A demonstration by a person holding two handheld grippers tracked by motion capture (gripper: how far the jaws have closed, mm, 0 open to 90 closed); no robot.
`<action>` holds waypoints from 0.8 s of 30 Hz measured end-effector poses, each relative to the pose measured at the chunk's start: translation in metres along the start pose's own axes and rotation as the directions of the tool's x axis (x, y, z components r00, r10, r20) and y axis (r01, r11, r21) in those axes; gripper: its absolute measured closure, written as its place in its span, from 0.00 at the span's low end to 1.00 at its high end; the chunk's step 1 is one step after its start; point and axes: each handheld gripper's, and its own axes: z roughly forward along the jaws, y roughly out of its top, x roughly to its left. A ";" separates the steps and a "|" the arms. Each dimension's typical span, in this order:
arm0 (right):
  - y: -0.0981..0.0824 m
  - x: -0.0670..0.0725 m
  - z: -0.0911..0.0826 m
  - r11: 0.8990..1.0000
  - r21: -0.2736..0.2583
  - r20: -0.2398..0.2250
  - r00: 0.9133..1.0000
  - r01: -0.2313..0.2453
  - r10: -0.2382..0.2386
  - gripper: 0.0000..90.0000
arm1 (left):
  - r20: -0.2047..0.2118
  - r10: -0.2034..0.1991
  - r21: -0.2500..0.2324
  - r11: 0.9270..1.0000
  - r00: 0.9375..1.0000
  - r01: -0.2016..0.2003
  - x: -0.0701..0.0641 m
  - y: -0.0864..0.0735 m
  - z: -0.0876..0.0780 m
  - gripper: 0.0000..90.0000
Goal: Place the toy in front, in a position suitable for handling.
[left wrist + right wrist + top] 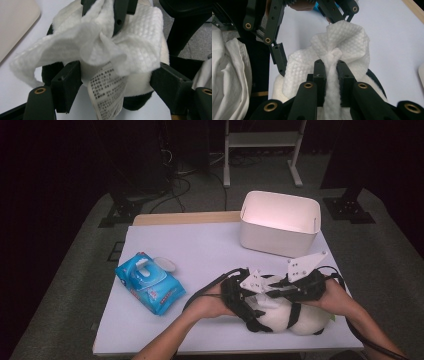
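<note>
A black-and-white plush toy [302, 320] lies near the table's front right edge. My left gripper [248, 312] comes in from its left. In the left gripper view its jaws stand wide, and my left gripper [117, 80] presses on both sides of the plush toy [140, 85], whose printed label [107, 93] hangs down. A white textured wipe [140, 37] is draped over the toy's top. My right gripper [331, 68] is shut on a bunched fold of the wipe [347, 42], against the plush toy [378, 87]. In the high view the right gripper [280, 292] sits above the toy.
A blue wet-wipe pack [150, 282] with its lid flipped open lies at the table's left. A white bin [275, 240] stands at the back right. The pale table top [210, 250] stretches between them. Forearms enter from the bottom edge.
</note>
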 end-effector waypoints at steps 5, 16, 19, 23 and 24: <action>0.004 0.004 0.008 1.000 -0.003 -0.007 1.000 0.013 -0.013 0.89 | -0.018 -0.007 0.016 1.000 1.000 0.007 0.006 0.002 0.005 0.29; -0.012 0.004 -0.007 0.999 -0.032 0.002 1.000 -0.017 0.017 0.89 | 0.004 -0.015 0.015 1.000 1.000 0.015 0.007 0.002 0.006 0.29; -0.023 0.001 -0.018 0.998 -0.039 0.028 0.998 -0.047 0.048 0.88 | 0.004 -0.019 0.018 1.000 1.000 0.019 0.007 0.002 0.006 0.29; -0.037 -0.005 -0.026 0.995 -0.041 0.042 0.995 -0.086 0.088 0.88 | 0.005 -0.021 0.025 0.999 1.000 0.021 0.009 0.001 0.006 0.29; -0.041 -0.007 -0.028 0.995 -0.041 0.049 0.994 -0.094 0.096 0.88 | 0.005 -0.021 0.027 0.999 1.000 0.021 0.009 0.001 0.006 0.29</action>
